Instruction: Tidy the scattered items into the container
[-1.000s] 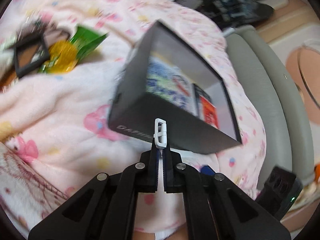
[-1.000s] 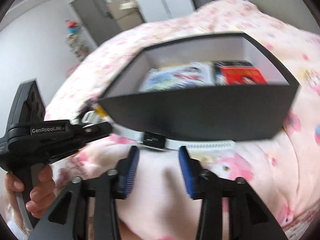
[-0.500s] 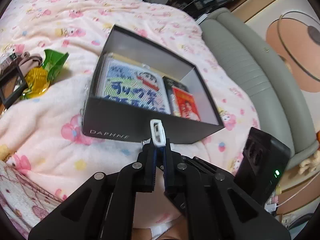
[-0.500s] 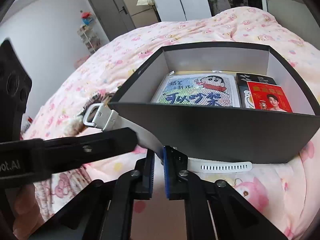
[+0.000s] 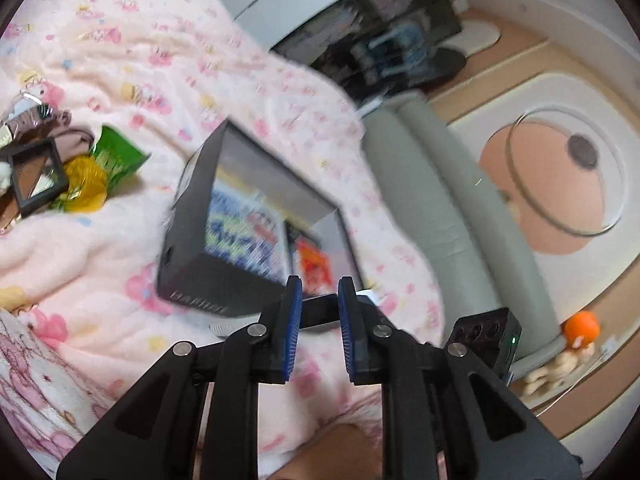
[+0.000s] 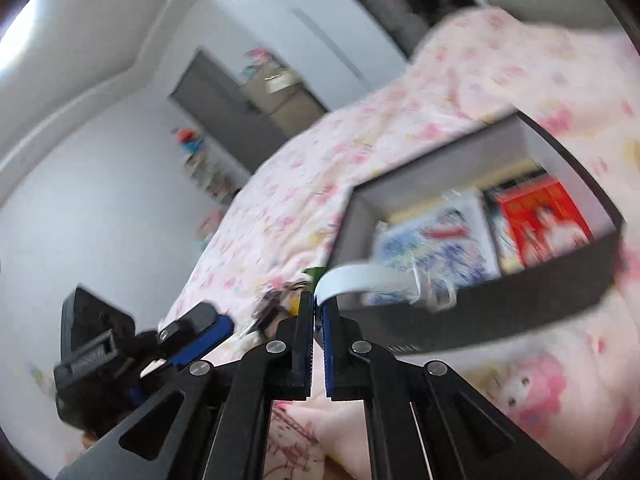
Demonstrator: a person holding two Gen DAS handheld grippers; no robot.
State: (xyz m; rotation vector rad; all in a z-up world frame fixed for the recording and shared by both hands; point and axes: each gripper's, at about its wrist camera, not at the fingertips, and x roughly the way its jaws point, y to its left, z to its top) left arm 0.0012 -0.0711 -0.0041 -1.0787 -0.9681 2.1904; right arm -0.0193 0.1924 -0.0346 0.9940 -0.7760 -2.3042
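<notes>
Left wrist: left gripper [image 5: 318,320] jaws opening, nothing seen between; black box [image 5: 200,280] at eleven o'clock.
Right wrist: right gripper [image 6: 319,344] pinched shut on white strap [image 6: 360,280]; box at two o'clock.
Risk: strap could be slipped free, grip being thin.

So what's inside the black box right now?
Inside the black box lie a blue-and-white cartoon pack and a red packet, side by side. Anything beneath them is covered.
</notes>
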